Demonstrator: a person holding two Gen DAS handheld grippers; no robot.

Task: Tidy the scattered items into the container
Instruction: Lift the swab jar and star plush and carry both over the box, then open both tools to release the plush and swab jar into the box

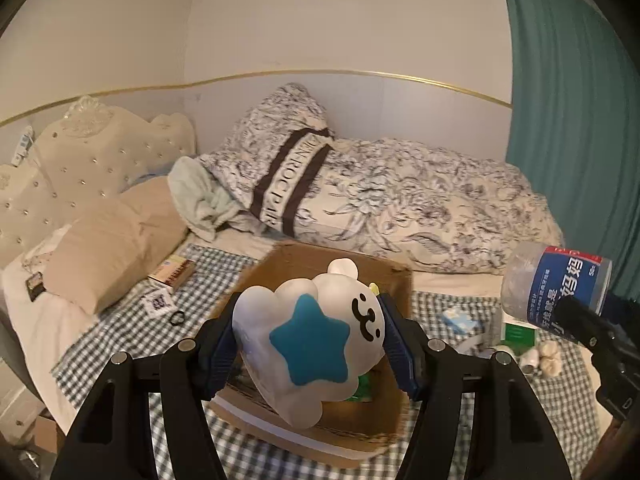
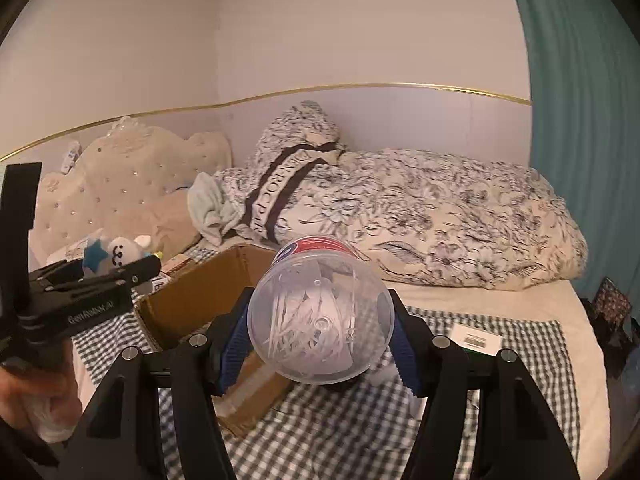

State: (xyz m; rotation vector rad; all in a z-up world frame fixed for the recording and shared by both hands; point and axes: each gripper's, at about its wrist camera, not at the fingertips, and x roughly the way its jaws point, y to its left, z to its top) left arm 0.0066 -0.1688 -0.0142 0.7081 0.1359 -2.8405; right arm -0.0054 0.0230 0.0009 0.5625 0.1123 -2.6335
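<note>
My left gripper (image 1: pixel 310 344) is shut on a white plush toy (image 1: pixel 308 344) with a blue star and a cartoon face, held above the open cardboard box (image 1: pixel 394 280) on the checked blanket. The toy and left gripper also show in the right wrist view (image 2: pixel 116 256), left of the box (image 2: pixel 200 300). My right gripper (image 2: pixel 320 332) is shut on a clear plastic bottle (image 2: pixel 320 312) with a blue label, bottom toward the camera, held to the right of the box. The bottle also shows in the left wrist view (image 1: pixel 556 284).
On the blanket left of the box lie a flat packet (image 1: pixel 172 272), a small card (image 1: pixel 158 303) and a black ring (image 1: pixel 177 317). Right of it lie a green box (image 1: pixel 518 334), a blue-white packet (image 1: pixel 460 317) and small white lumps (image 1: pixel 548 358). A labelled dark box (image 2: pixel 476 336) shows.
</note>
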